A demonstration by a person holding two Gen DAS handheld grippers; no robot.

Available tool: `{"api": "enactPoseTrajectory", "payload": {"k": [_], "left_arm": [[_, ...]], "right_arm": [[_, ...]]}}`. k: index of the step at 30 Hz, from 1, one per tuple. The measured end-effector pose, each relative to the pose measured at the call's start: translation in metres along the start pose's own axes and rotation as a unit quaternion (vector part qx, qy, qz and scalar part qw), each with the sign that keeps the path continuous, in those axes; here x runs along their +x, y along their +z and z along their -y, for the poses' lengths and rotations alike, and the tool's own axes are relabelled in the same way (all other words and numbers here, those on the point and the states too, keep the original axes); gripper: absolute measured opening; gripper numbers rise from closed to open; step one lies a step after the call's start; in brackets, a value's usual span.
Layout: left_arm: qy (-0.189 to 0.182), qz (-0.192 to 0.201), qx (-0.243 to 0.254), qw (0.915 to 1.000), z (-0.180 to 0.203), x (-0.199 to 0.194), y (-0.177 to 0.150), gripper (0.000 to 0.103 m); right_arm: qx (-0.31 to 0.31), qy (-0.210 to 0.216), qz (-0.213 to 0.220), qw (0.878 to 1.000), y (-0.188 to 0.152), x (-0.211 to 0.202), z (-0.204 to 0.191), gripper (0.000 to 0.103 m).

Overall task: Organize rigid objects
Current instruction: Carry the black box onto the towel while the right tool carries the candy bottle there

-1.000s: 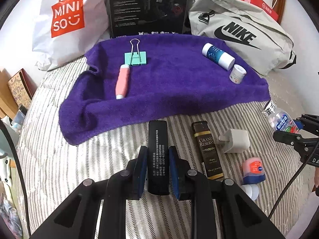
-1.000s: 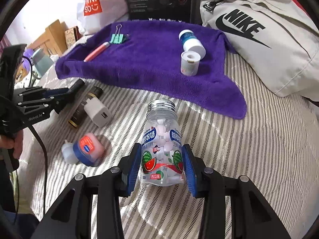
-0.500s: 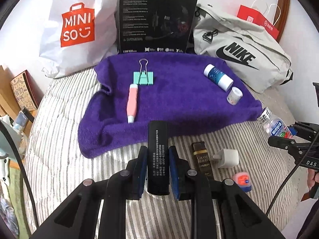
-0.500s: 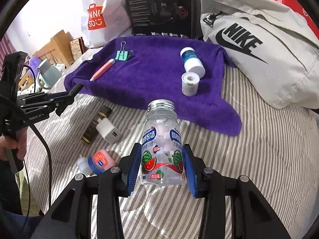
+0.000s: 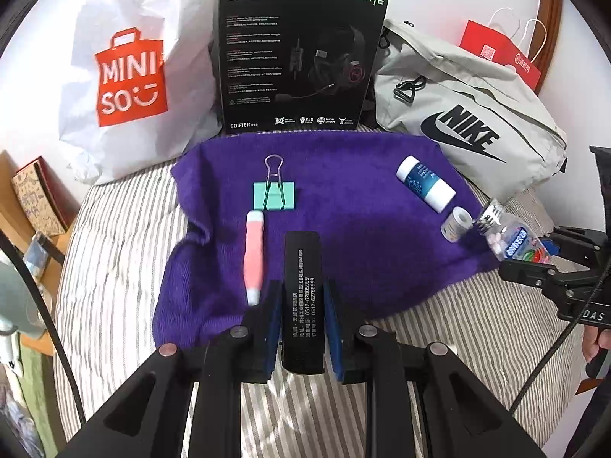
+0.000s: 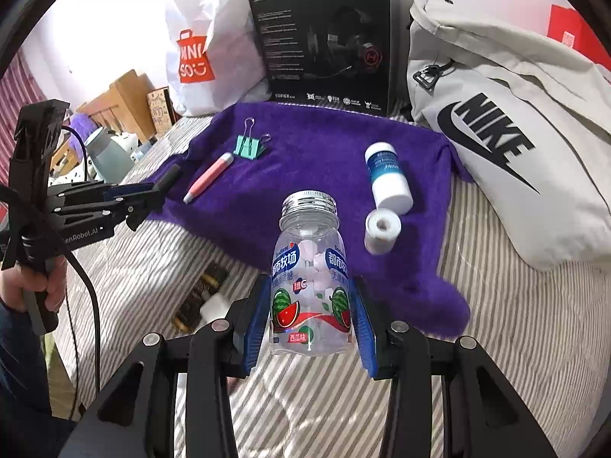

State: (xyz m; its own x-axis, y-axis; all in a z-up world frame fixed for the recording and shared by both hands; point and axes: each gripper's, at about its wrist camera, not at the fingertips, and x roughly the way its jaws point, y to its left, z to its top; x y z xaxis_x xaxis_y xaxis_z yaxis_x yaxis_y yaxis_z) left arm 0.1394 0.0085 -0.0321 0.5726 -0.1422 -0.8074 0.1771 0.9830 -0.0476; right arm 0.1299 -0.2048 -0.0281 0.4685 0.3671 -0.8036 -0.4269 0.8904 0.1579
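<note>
A striped bed point(image 5: 114, 267) carries everything, with a bag point(image 5: 469, 122), a black box point(image 5: 298, 53) and a white sack point(image 5: 130, 72) propped along its far edge as a backdrop. Spread in front of them is a purple towel point(image 5: 343, 236), which looks to be the collecting spot: a white bottle point(image 5: 425, 183), a pink pen point(image 5: 254, 255), a green clip point(image 5: 274, 194) and a small white roll point(image 5: 455, 224) lie on it, well apart.

The right tool point(image 6: 311, 316) is clamped on a clear candy bottle point(image 6: 310, 278), held upright by its belly above the towel's near edge, probably so it can be stood beside the roll. The left tool point(image 5: 301, 320) is clamped on a slim black case point(image 5: 303, 297), lengthwise and clear of the bed, over the towel beside the pen. Both seem bound for free patches of towel.
</note>
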Motion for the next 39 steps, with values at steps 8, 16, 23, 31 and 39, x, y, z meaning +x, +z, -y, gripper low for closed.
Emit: {"api": "enactPoseTrajectory", "payload": {"k": [8, 16, 23, 31, 39], "left_arm": [[-0.001, -0.012, 0.002, 0.9999, -0.006, 0.026, 0.022, 0.021], [-0.007, -0.03, -0.002, 0.9995, -0.013, 0.057, 0.035, 0.021], [-0.011, -0.045, -0.001, 0.9989, -0.012, 0.079, 0.037, 0.021], [-0.013, -0.055, 0.011, 0.9984, -0.006, 0.089, 0.034, 0.021], [-0.011, -0.051, 0.025, 0.9983, -0.004, 0.089, 0.032, 0.021]], "right_arm": [[0.0, 0.004, -0.009, 1.0, 0.031, 0.033, 0.009, 0.041], [-0.003, -0.001, -0.034, 0.999, 0.053, 0.071, 0.015, 0.041], [-0.022, -0.018, -0.046, 0.999, 0.06, 0.091, 0.012, 0.041], [-0.042, -0.033, -0.06, 0.997, 0.065, 0.107, 0.009, 0.041], [-0.051, -0.038, -0.057, 0.996, 0.063, 0.114, 0.009, 0.042]]}}
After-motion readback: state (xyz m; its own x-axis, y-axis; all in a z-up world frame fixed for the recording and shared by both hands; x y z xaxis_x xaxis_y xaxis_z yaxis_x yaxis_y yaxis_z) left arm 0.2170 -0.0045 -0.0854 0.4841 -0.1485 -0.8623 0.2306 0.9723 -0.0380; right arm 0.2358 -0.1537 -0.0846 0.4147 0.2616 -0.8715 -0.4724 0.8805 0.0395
